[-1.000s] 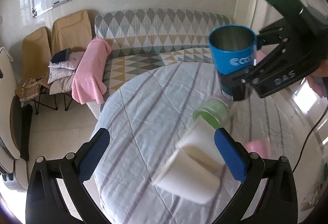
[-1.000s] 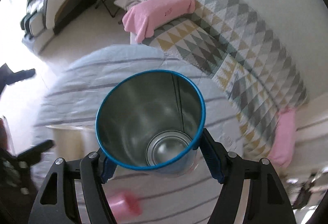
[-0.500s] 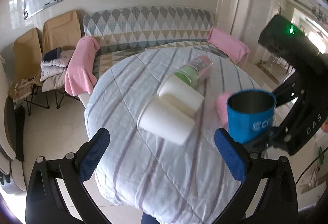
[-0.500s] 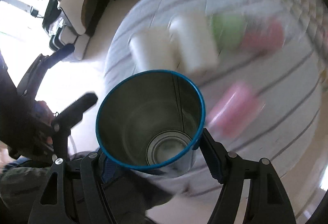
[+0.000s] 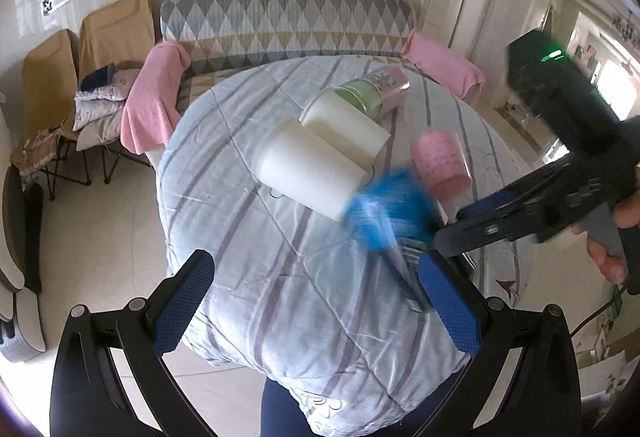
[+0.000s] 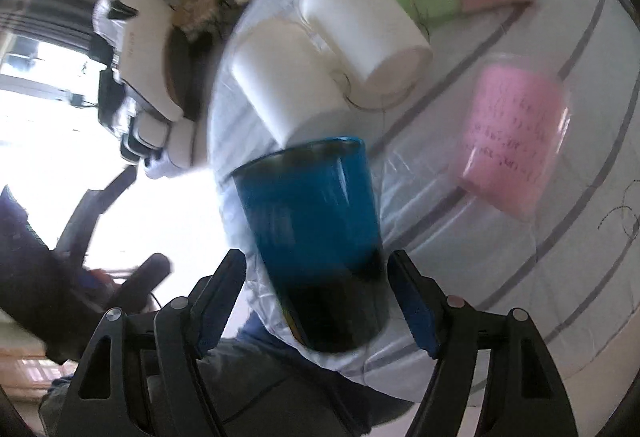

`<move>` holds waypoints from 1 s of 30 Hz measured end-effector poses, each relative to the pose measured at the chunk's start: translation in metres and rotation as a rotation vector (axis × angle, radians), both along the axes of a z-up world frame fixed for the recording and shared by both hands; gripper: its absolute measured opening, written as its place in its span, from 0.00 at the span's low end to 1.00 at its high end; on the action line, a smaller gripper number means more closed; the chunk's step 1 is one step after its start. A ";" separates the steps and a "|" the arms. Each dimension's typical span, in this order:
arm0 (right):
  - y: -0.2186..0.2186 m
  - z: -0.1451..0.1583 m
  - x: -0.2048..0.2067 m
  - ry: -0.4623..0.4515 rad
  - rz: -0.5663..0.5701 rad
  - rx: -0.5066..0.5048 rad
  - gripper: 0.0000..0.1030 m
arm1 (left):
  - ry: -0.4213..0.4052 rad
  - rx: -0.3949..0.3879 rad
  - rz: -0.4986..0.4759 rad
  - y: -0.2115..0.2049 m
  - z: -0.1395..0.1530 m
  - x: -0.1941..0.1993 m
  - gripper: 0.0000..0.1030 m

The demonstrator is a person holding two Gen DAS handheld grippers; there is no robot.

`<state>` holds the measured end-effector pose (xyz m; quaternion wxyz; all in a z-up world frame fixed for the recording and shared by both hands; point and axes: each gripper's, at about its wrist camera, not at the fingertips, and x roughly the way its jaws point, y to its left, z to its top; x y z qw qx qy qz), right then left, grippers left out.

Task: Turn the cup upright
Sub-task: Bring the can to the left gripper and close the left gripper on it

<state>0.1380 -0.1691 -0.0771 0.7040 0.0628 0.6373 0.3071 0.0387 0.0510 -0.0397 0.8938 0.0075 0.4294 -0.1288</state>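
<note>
A blue metal cup (image 6: 316, 237) stands between the fingers of my right gripper (image 6: 316, 297), near the front edge of the round table (image 5: 280, 277). The jaws stand wider than the cup, with a gap at each side. In the left wrist view the blue cup (image 5: 388, 213) is a motion-blurred smear in front of the right gripper (image 5: 436, 237). My left gripper (image 5: 316, 301) is open and empty, above the table's front edge.
Two white cups (image 5: 316, 173) (image 5: 344, 125), a green and pink cup (image 5: 376, 89) and a pink cup (image 5: 440, 161) lie on their sides on the striped cloth. A patterned sofa (image 5: 288, 21) and folding chairs (image 5: 52, 85) stand behind the table.
My right gripper has lowered the blue cup to the table near the front edge and its jaws have spread off the cup. The left gripper has pulled back and stays open.
</note>
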 end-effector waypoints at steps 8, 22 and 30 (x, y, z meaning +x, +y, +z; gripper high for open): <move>-0.043 0.009 -0.041 -0.173 -0.062 0.075 0.78 | 0.088 -0.037 0.024 -0.021 -0.018 0.016 1.00; -0.047 -0.012 -0.088 -0.391 -0.051 0.107 0.78 | 0.241 -0.110 0.254 -0.061 -0.043 0.055 1.00; -0.033 -0.021 -0.091 -0.476 -0.048 0.123 0.78 | 0.270 -0.091 0.291 -0.067 -0.054 0.077 1.00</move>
